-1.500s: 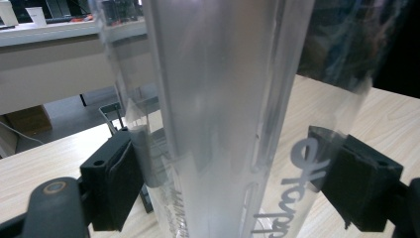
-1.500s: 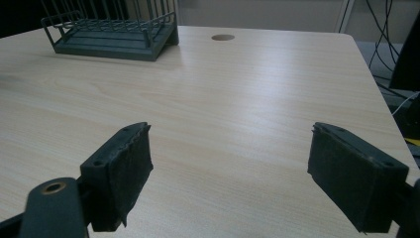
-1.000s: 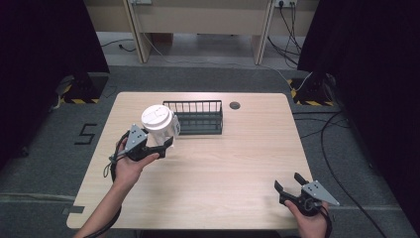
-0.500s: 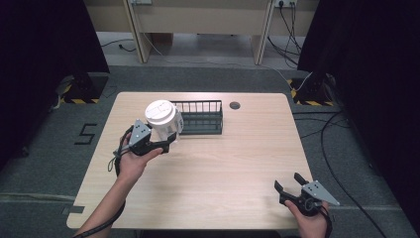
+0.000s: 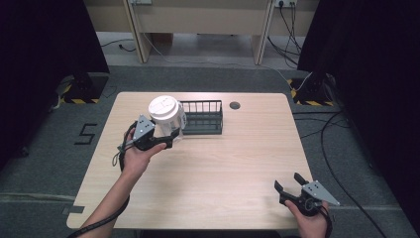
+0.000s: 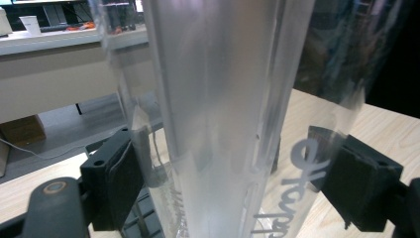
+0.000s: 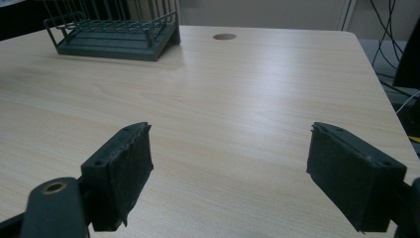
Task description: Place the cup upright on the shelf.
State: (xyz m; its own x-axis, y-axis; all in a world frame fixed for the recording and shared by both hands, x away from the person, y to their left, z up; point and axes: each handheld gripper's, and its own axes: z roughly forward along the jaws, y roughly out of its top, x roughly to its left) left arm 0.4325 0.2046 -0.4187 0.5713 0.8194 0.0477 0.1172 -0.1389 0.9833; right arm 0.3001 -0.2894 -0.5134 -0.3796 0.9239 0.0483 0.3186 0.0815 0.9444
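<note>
Over the last second my left hand-held gripper (image 5: 166,139) has carried the cup (image 5: 166,116) a little toward the upper right of the high view, so it now sits left of centre, overlapping the left end of the rack (image 5: 200,118). Both pads are pressed against the cup's sides, gripping it. In the left gripper view the cup (image 6: 223,119) is a clear, ribbed plastic cylinder running top to bottom through the middle of the frame, with white lettering low on its right side that I cannot make out. From above it shows a round white lid.

My right hand-held gripper (image 5: 292,186) is at the lower right of the high view, jaws spread wide with nothing between them; its pads (image 7: 130,171) look like rough dark foam.

The rack is dark wire with upright bars. The tabletop (image 5: 237,158) is pale wood grain with rounded corners and a round hole (image 5: 235,105) near its far edge. Grey carpet (image 5: 59,163) lies around it, with cables (image 5: 341,124) at the right and a painted "5" (image 5: 87,134) at the left.
</note>
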